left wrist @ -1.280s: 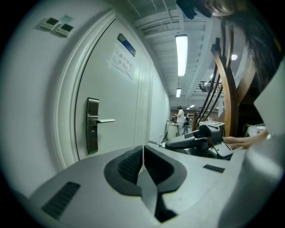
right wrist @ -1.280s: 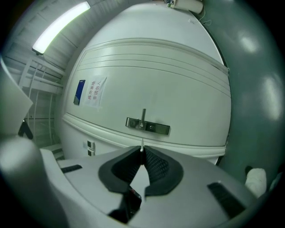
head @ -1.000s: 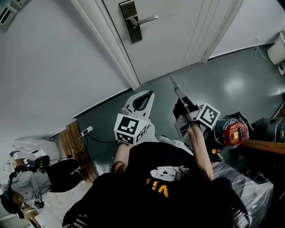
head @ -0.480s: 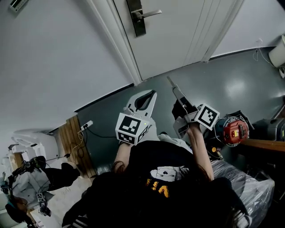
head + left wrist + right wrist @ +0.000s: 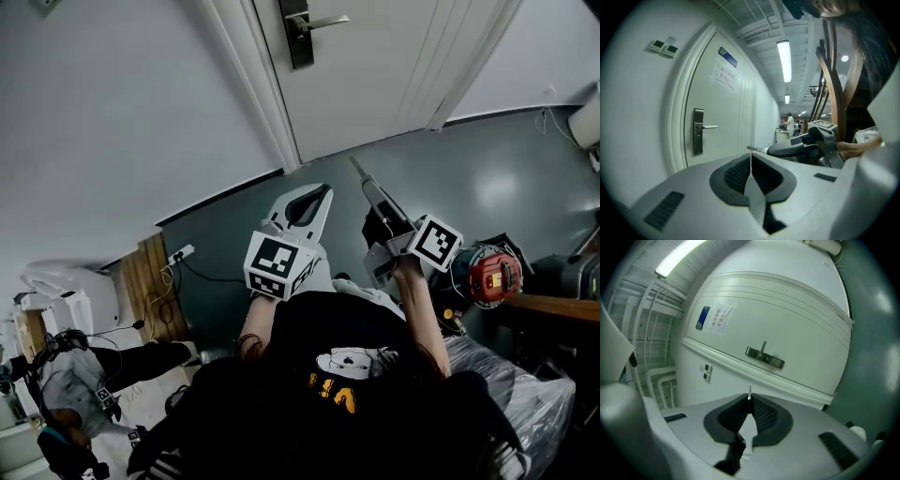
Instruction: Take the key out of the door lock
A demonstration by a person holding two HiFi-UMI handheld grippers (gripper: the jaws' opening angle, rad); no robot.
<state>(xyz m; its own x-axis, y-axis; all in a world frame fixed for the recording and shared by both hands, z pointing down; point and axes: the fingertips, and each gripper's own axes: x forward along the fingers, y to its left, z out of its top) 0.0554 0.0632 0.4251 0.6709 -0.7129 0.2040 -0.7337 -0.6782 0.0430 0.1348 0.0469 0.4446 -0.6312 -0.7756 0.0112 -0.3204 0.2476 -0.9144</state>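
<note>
One key (image 5: 356,169) in right tool (image 5: 369,189) (clamped)

Head view: looks forward and steeply down from above and behind both tongs, with the left tongs (image 5: 323,192) and right tongs (image 5: 356,166) close below and the door (image 5: 375,84) well beyond their tips.

Left gripper view: rides on the left tongs, faces along the jaws toward the door, held upright, and catches the right tongs just to the right.

Right gripper view: looks along the right tongs' jaws at the same door, rolled sideways.

Shared by all three: the door and its lock plate (image 5: 698,131).
</note>
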